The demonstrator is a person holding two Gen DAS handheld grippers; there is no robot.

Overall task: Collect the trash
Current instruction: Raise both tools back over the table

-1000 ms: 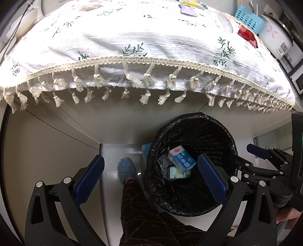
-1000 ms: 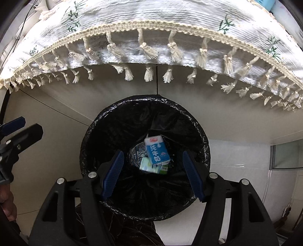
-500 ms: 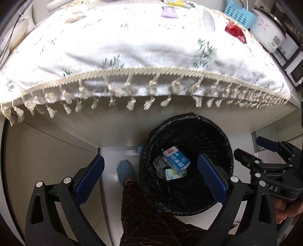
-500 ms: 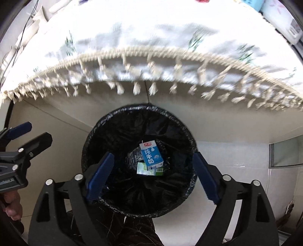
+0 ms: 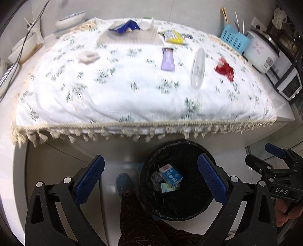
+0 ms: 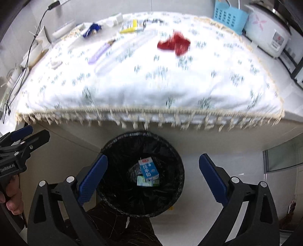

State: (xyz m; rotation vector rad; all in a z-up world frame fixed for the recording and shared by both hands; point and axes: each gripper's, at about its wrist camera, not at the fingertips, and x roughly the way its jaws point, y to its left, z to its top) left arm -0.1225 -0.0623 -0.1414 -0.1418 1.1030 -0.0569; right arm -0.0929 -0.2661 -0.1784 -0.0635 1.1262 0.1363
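A black-lined trash bin (image 5: 191, 151) (image 6: 117, 151) stands on the floor in front of the table, with a blue milk carton (image 5: 171, 175) (image 6: 148, 169) and a green carton (image 6: 142, 181) inside. On the floral tablecloth (image 5: 113, 90) lie a red wrapper (image 5: 224, 69) (image 6: 175, 43), a purple packet (image 5: 167, 59) (image 6: 98, 53), a clear plastic bottle (image 5: 197, 67), a yellow packet (image 5: 173, 36) (image 6: 130, 26) and a blue bag (image 5: 125, 26) (image 6: 91, 29). My left gripper (image 5: 151, 179) and right gripper (image 6: 153, 177) are both open and empty above the bin.
A blue basket (image 5: 233, 38) (image 6: 230, 16) and a white rice cooker (image 5: 262, 51) (image 6: 267, 36) stand at the table's back right. Bowls (image 5: 71, 19) and cables sit at the back left. My leg and blue slipper (image 5: 124, 184) are beside the bin.
Both grippers have risen and tilted up away from the bin, so the tabletop and its trash have come into view. The right gripper's jaws have opened wider.
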